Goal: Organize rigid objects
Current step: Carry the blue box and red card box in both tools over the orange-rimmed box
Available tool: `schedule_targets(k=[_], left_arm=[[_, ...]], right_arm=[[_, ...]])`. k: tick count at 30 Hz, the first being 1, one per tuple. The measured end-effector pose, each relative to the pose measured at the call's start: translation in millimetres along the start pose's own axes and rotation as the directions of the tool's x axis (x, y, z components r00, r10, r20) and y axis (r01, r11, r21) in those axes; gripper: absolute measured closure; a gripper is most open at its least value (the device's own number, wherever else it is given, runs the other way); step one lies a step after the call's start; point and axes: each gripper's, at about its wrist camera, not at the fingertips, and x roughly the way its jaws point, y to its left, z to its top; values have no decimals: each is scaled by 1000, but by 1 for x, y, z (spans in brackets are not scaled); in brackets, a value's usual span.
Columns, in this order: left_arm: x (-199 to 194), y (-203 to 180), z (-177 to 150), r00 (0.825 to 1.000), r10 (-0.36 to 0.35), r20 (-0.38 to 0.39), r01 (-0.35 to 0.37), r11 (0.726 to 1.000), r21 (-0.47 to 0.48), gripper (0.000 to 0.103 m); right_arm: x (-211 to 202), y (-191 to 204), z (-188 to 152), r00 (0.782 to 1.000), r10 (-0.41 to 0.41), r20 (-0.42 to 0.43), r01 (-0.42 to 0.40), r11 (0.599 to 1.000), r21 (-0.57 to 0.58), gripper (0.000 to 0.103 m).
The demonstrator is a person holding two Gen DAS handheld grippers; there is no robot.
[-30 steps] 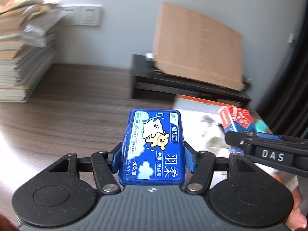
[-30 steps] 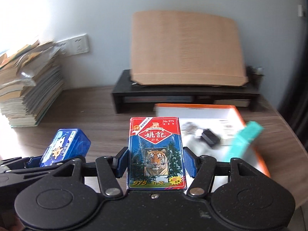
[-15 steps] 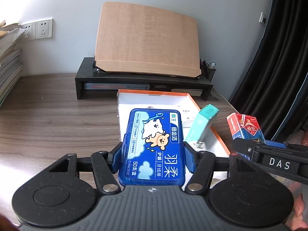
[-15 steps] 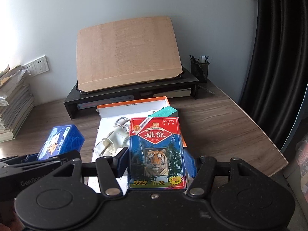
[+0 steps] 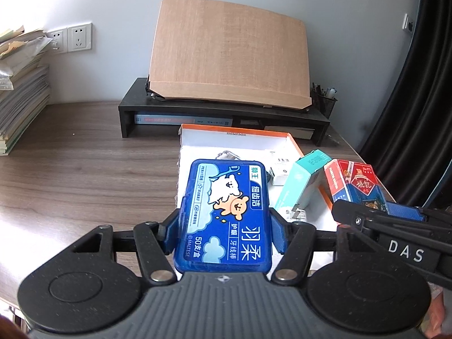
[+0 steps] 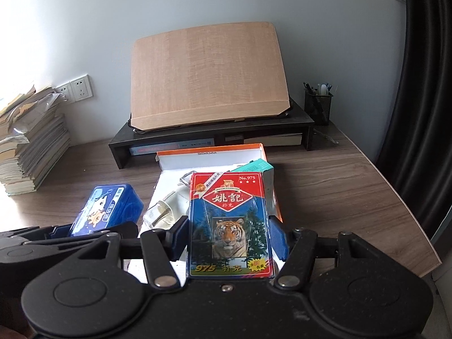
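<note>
My left gripper is shut on a blue floss pick box with a cartoon bear, held above the near left part of an orange-rimmed white box. My right gripper is shut on a red and blue playing card pack with a tiger, held over the same box. Each held item shows in the other view: the card pack at right, the floss box at left. A teal carton leans in the box beside a white plug.
A black monitor riser with a tilted wooden board stands behind the box. A stack of books is at the far left. A mesh pen cup sits at the back right. The desk's right edge meets a dark curtain.
Both grippers swung right from the book stack side and now face the orange-rimmed box, a little nearer and above it. Both still hold their items.
</note>
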Motion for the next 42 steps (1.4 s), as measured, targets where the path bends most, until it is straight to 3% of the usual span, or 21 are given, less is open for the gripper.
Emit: schedule_targets(k=[18,42], left_arm=[[5,-8,-2,999,49,-2,-49,998,-38,40],[18,-14,-2,998,53,-18,-54,997,-52,40]], right_arm=[[8,-14,0,999,51,-15,-51,998,-37,32],[22,-25,0,997,61,-46,-62,998,-30,32]])
